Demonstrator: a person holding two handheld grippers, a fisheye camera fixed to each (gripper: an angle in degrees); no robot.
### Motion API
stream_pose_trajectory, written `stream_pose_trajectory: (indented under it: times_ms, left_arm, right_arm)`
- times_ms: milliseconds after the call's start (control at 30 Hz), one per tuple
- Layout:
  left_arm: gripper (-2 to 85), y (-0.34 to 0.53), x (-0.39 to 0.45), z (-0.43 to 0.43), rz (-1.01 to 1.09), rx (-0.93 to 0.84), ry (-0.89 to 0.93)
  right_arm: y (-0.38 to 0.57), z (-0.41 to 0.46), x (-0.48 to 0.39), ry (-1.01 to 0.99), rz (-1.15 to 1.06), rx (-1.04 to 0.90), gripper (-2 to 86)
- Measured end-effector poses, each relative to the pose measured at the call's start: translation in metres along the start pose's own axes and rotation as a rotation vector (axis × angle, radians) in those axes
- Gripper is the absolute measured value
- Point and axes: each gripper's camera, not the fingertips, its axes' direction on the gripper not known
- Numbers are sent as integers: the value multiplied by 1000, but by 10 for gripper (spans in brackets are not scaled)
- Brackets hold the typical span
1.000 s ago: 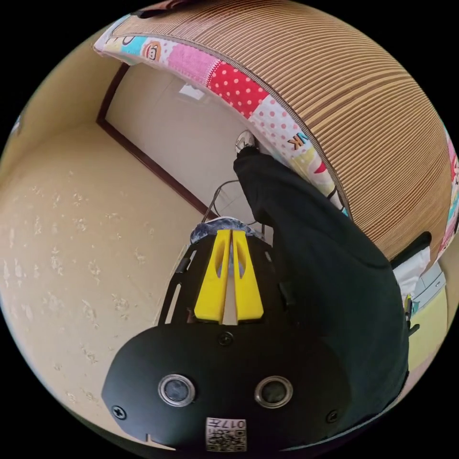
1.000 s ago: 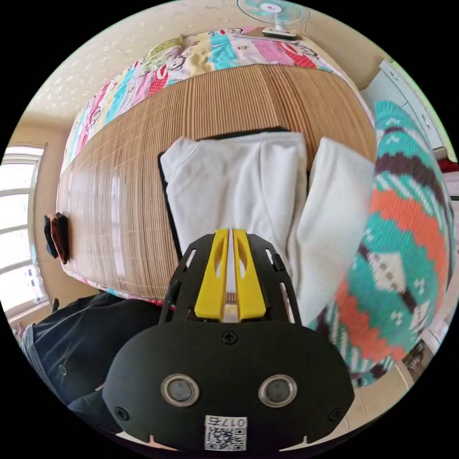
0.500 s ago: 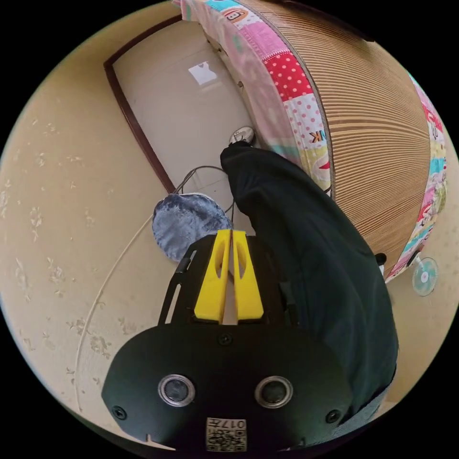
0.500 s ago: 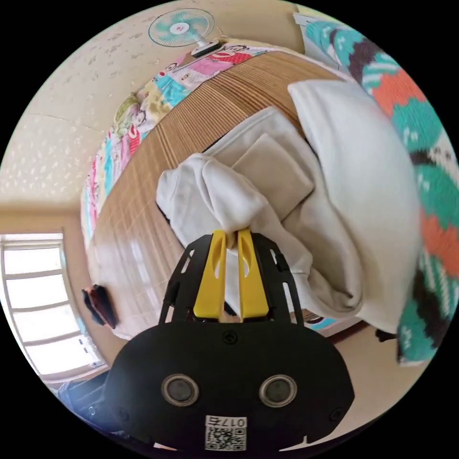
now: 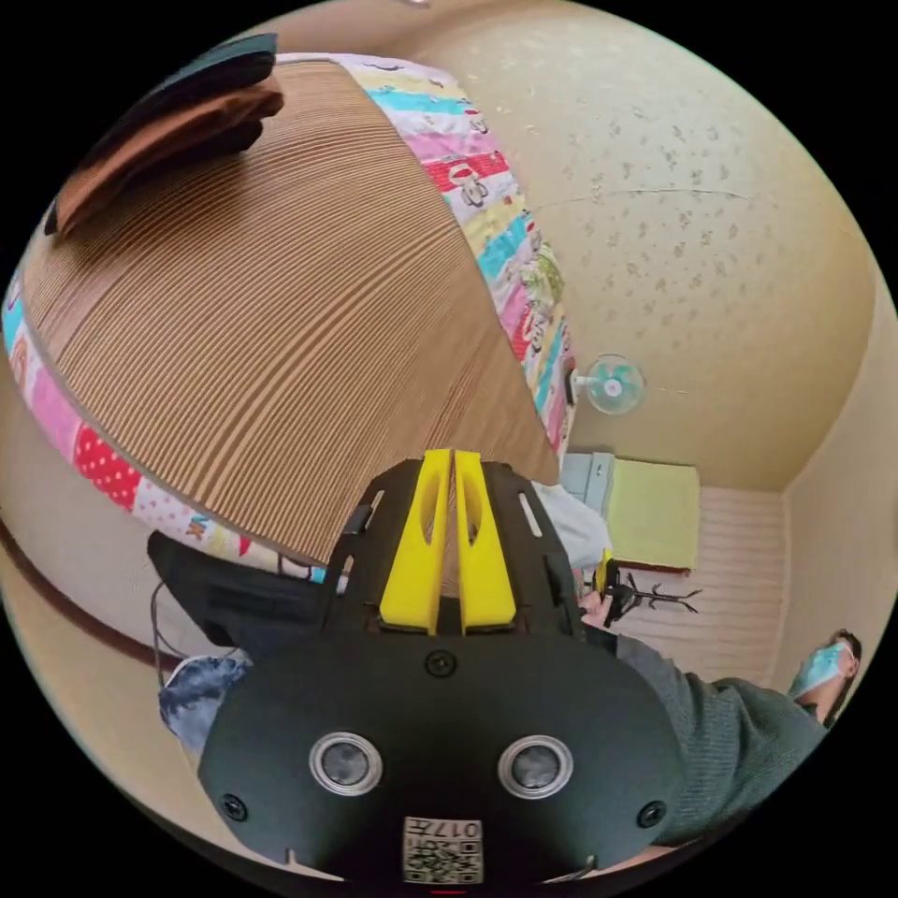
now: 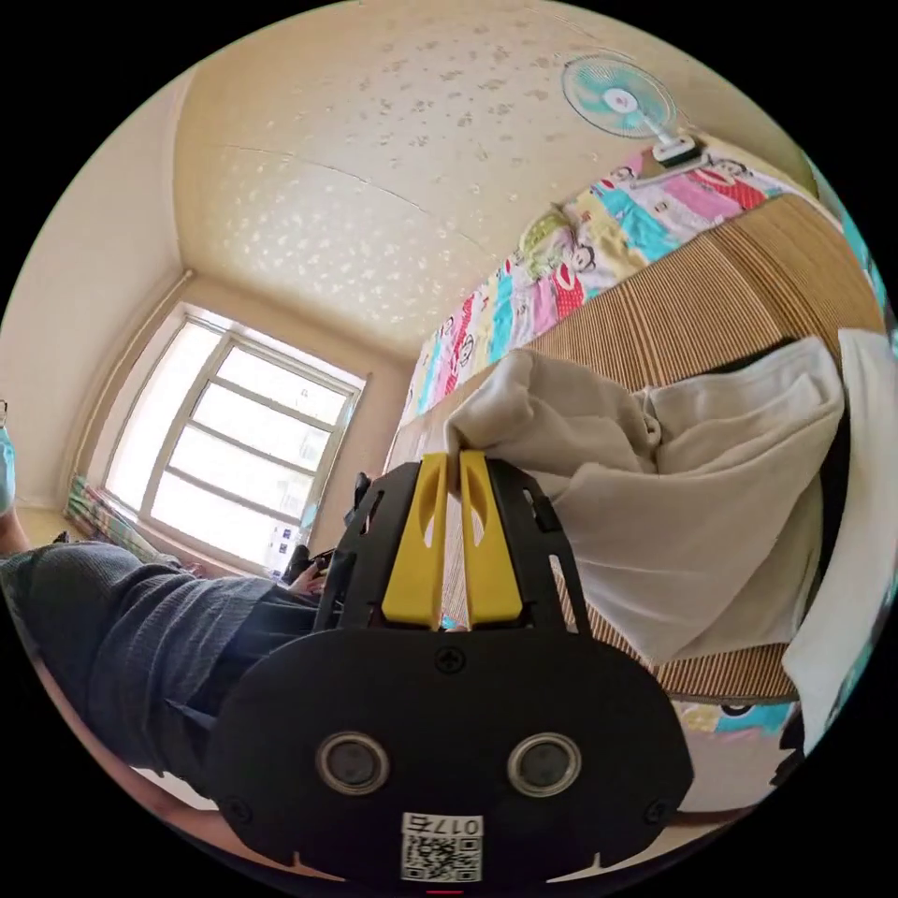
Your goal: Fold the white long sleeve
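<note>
Right gripper view: my right gripper (image 6: 454,458) has its two yellow jaws pressed together on a bunched edge of the white long sleeve (image 6: 692,505), lifting that part clear of the bamboo mat (image 6: 645,318) on the bed. The rest of the shirt hangs from the pinch in loose folds and trails down onto the mat toward the near bed edge, where a second pale cloth (image 6: 856,561) lies just beside it. From the way it drapes, I judge the fabric soft, light and limp, with no stiffness to hold a crease by itself; it looks thick enough not to slip from a firm pinch. A hem or shoulder seam seems the best place to take hold, since doubled cloth gives the jaws more to bite.

Left gripper view: my left gripper (image 5: 454,458) has its jaws together with nothing between them, held above the mat (image 5: 281,309), near the bed's patchwork border (image 5: 510,243). A folded brown garment (image 5: 159,140) rests at the mat's far end.
</note>
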Motion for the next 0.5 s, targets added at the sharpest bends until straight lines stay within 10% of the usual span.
stream_pose_trajectory:
  times_ms: [200, 500]
  left_arm:
    - [83, 13, 114, 23, 417, -200, 491]
    - [227, 78, 240, 56, 555, -596, 355]
  right_arm:
    - [6, -22, -106, -109, -264, 155, 27]
    - [91, 117, -263, -442, -560, -142, 22]
